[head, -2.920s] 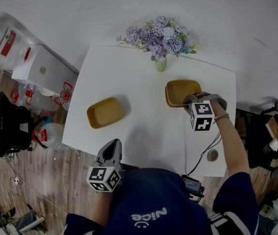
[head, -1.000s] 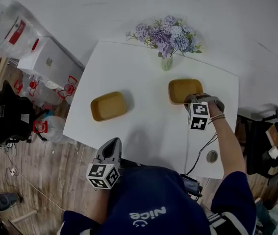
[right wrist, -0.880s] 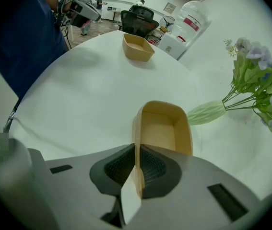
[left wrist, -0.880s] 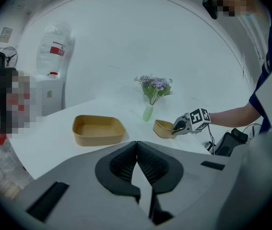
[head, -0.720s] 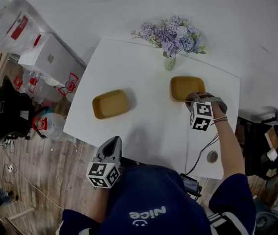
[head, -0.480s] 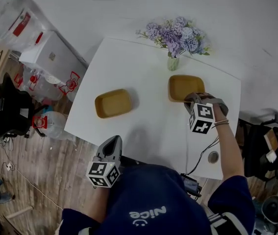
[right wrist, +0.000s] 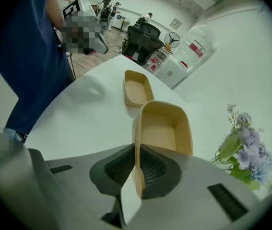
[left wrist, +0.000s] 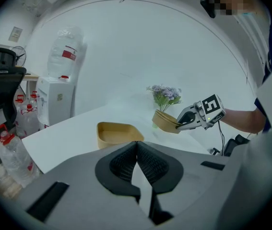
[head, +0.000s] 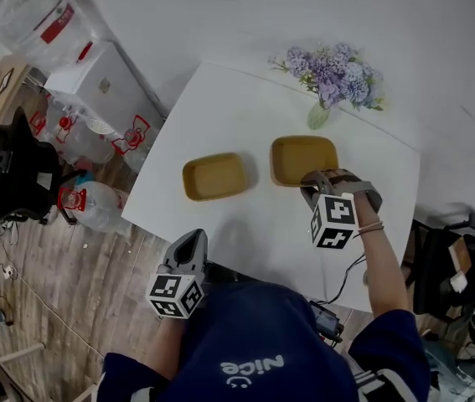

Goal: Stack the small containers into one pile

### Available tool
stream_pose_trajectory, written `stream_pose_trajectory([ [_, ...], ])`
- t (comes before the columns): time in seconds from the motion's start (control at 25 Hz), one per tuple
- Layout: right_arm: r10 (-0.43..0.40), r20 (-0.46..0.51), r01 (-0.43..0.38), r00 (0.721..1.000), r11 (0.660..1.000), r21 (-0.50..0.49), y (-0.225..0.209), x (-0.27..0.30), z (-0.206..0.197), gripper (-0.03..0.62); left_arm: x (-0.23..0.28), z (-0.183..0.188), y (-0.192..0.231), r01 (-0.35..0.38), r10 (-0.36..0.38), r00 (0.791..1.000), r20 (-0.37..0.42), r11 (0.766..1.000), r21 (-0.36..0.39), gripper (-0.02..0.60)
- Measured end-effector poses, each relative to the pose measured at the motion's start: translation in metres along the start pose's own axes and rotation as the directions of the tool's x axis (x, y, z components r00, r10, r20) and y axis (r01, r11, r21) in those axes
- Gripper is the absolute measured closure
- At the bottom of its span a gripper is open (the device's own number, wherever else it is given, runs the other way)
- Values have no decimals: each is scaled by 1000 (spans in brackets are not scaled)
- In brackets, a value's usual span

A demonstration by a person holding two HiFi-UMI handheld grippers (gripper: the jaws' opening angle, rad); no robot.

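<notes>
Pinching near side wall of held container (right wrist: 163, 126) w/ right claw (right wrist: 136, 169): pads shut tight on inner and outer faces of the thin wall, rim standing straight up between them. Carrying it open side up, a bit tilted and, judging by left gripper view, apparently raised off the desk (head: 245, 99). Positioned around desk's middle, just right of second container (head: 214, 176), close but w/ a clear gap between the two. Second container flat on desk, open side up, same tan colour and rounded-rectangle shape, untouched. Keeping left claw (left wrist: 136, 159) closed, pads meeting w/ nothing between them, low at desk's near edge, well apart from both containers and pointing roughly toward them. Beyond held container, at desk's far right corner: purple flowers (head: 333, 67) in a small vase (head: 319, 115). Off desk to the left on wood floor: white water cooler (head: 99, 86) w/ big bottle on top, more water jugs beside it, black office chair (head: 11, 174) further left.
</notes>
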State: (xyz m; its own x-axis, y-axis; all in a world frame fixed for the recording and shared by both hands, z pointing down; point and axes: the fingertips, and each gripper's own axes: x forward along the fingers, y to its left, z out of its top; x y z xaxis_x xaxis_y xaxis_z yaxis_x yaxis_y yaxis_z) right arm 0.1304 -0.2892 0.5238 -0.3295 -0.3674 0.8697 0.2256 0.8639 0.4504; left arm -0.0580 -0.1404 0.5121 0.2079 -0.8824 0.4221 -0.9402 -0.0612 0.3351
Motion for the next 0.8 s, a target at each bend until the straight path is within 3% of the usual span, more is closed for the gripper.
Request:
stream_pose_trajectory([
  [0.8,37,138,-22,990,994,-105,-4,22,165,536,-42,23,99,-99,105,992,71,992,-83,561],
])
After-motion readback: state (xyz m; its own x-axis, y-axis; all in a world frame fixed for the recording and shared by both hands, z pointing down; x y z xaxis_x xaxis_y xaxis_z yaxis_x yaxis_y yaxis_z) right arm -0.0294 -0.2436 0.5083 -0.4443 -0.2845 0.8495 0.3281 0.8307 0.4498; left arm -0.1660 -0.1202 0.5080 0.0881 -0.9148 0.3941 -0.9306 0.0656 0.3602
